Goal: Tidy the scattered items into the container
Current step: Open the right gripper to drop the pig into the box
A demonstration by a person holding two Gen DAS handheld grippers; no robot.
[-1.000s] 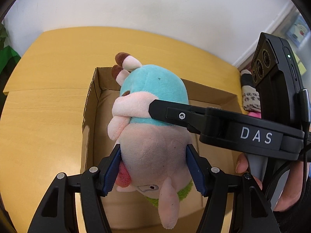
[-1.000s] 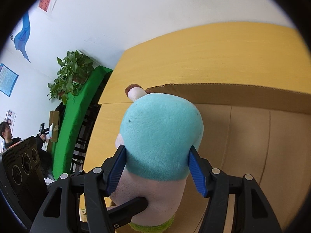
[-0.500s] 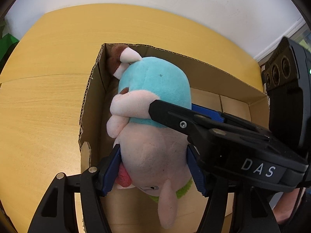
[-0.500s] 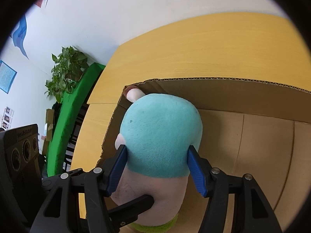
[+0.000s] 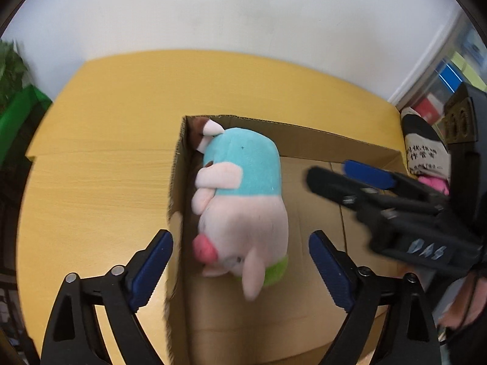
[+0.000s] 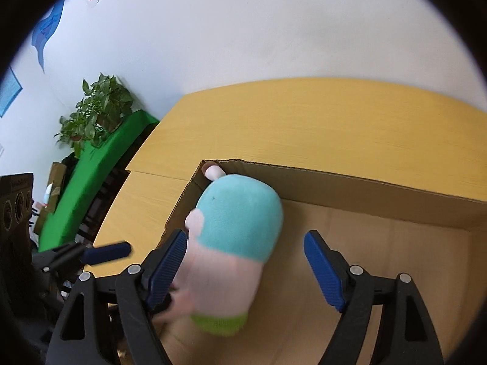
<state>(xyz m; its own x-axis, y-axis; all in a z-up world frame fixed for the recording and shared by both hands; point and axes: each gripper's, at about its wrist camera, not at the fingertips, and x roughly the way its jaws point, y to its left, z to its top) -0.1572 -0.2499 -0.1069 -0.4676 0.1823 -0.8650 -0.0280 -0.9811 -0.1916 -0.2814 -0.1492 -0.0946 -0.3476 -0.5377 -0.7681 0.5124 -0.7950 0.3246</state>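
A pink pig plush (image 5: 242, 200) in a teal dress with a green hem lies inside the open cardboard box (image 5: 331, 146), against its left wall. It also shows in the right wrist view (image 6: 234, 243), inside the box (image 6: 365, 188). My left gripper (image 5: 240, 269) is open above the plush's head, its fingers apart from it. My right gripper (image 6: 243, 269) is open, jaws spread to either side of the plush. The right gripper also appears in the left wrist view (image 5: 350, 173) over the box's right half.
The box sits on a yellow wooden table (image 5: 106, 182). Another plush (image 5: 426, 158) with printed fabric lies at the right past the box. A green-covered bench (image 6: 91, 176) and a potted plant (image 6: 97, 106) stand beyond the table's left edge.
Both grippers have opened and let go of the plush, which now lies in the box. Both grippers have pulled back and up.
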